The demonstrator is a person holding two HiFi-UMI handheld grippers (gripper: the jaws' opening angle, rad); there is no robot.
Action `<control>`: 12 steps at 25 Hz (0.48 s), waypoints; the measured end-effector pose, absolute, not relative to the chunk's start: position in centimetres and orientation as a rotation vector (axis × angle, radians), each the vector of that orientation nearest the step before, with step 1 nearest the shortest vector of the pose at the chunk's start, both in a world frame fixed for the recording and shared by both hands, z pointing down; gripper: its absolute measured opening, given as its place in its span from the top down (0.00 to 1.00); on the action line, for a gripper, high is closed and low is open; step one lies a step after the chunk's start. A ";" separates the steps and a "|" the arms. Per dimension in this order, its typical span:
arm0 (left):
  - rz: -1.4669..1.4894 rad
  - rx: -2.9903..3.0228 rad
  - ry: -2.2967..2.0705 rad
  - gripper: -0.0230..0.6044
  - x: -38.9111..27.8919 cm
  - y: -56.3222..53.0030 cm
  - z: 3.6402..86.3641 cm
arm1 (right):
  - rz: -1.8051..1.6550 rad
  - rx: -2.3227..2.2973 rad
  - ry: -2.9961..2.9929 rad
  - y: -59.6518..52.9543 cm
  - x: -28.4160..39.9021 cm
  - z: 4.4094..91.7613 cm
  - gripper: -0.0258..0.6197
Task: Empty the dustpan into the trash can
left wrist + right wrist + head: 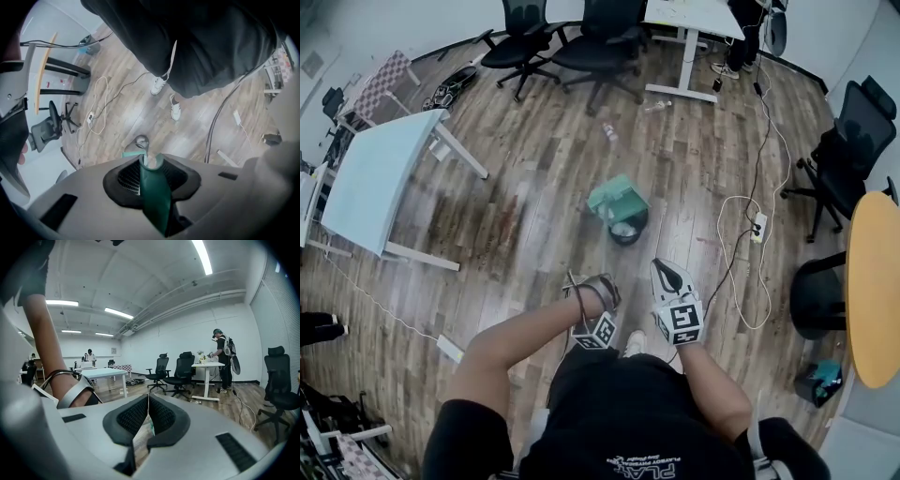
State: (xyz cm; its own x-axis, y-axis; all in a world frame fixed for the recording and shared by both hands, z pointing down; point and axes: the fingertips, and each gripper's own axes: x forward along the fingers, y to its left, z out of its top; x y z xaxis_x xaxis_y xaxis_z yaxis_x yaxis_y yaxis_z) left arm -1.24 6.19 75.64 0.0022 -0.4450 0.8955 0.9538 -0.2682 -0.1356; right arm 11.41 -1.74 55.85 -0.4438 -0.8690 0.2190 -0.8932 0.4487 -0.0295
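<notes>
In the head view the green dustpan [617, 198] is tipped over the small black trash can [627, 229] on the wood floor, just ahead of both grippers. My left gripper [602, 284] is shut on the dustpan's green handle [154, 192], which runs up between the black pads [123, 177]. Far down the handle the pan's teal edge [132, 153] and the round can [140, 140] show small. My right gripper [662, 267] hangs beside the left one, to its right. It points out across the room, and its pads [165, 414] are shut at the tips with nothing between them.
A white cable and power strip [758, 226] lie on the floor right of the can. Black office chairs [600, 47] and a white desk [689, 19] stand at the back. A pale table [380, 178] is at left, a yellow round table [874, 286] at right, a bottle [608, 131] beyond.
</notes>
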 end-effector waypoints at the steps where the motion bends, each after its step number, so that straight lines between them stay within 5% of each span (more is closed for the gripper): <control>1: -1.549 -1.081 -0.670 0.80 -1.4 6.5 75.7 | 0.214 1.549 -2.525 -1.6 11.4 56.0 0.92; 12: -1.587 -1.084 -0.653 0.79 -1.1 6.6 76.6 | 0.210 1.545 -2.527 -1.5 11.6 56.0 0.92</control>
State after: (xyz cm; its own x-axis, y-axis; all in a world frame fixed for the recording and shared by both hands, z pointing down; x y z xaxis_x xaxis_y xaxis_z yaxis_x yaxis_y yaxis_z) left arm -1.12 6.63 76.65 -0.0313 -0.4530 0.8910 0.9490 -0.2934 -0.1158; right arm 11.64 -1.46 56.00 -0.4479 -0.8668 0.2190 -0.8911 0.4527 -0.0306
